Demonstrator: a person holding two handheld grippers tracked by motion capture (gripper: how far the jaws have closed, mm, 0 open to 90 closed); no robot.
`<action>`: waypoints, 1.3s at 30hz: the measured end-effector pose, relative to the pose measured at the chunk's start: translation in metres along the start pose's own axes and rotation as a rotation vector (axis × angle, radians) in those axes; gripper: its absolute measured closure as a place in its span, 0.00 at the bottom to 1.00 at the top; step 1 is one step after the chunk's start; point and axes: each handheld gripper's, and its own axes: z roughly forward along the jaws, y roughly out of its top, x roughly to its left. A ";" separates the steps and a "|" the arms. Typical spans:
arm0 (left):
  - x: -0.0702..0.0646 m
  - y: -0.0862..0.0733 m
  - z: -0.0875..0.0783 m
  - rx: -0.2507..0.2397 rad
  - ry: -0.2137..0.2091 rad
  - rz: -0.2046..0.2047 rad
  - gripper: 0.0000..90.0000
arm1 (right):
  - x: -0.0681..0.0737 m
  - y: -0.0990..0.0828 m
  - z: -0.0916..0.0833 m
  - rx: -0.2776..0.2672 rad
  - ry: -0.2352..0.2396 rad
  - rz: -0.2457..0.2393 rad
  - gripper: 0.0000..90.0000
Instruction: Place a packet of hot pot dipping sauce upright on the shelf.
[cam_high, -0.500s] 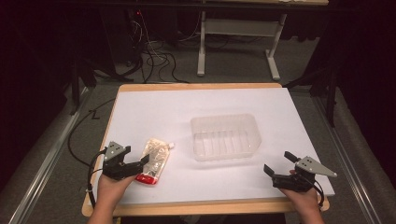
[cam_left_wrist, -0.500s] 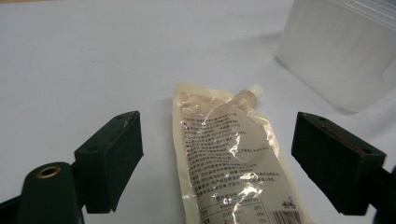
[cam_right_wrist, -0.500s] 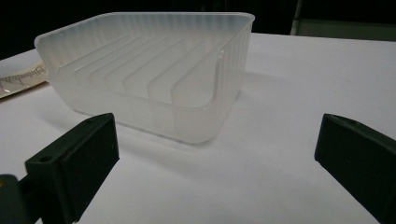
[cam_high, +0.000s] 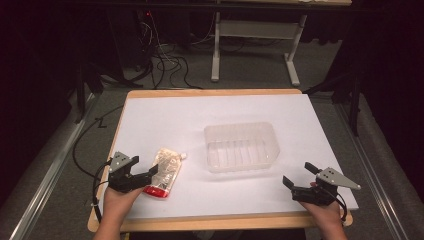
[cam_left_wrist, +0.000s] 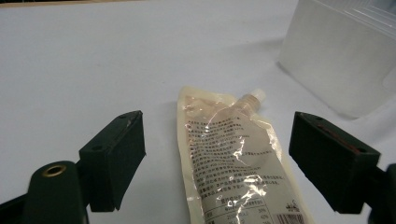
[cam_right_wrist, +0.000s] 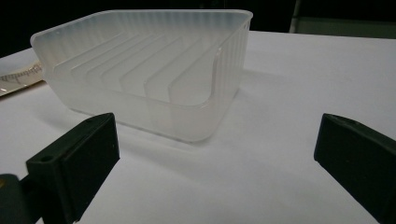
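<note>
A cream spouted pouch (cam_high: 166, 171) with a red bottom end lies flat on the white table top (cam_high: 165, 120), at the near left. My left gripper (cam_high: 144, 167) sits low at the pouch's near end. In the left gripper view the pouch (cam_left_wrist: 224, 140) lies between the wide-apart jaws of the left gripper (cam_left_wrist: 222, 158), and the pads do not press on it. A clear ribbed plastic container (cam_high: 240, 146) stands empty mid-table. My right gripper (cam_high: 299, 174) rests open near the front right edge, and its jaws (cam_right_wrist: 217, 168) point at the container (cam_right_wrist: 149, 79).
The table's wooden rim (cam_high: 215, 221) runs just in front of both hands. Beyond the far edge stand a white desk frame (cam_high: 250, 45) and cables (cam_high: 165, 65) on the grey floor. The container's corner (cam_left_wrist: 341, 60) rises right of the pouch.
</note>
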 end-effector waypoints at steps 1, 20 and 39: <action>0.000 0.000 0.000 0.000 0.000 0.002 0.21 | 0.000 0.000 0.000 0.000 0.001 0.002 0.00; -0.007 0.000 -0.001 -0.035 0.011 0.093 0.21 | 0.006 0.007 -0.006 -0.043 0.007 -0.031 0.00; 0.022 0.024 0.070 0.176 -0.044 -0.051 0.35 | 0.005 0.004 -0.003 -0.027 0.026 -0.024 0.01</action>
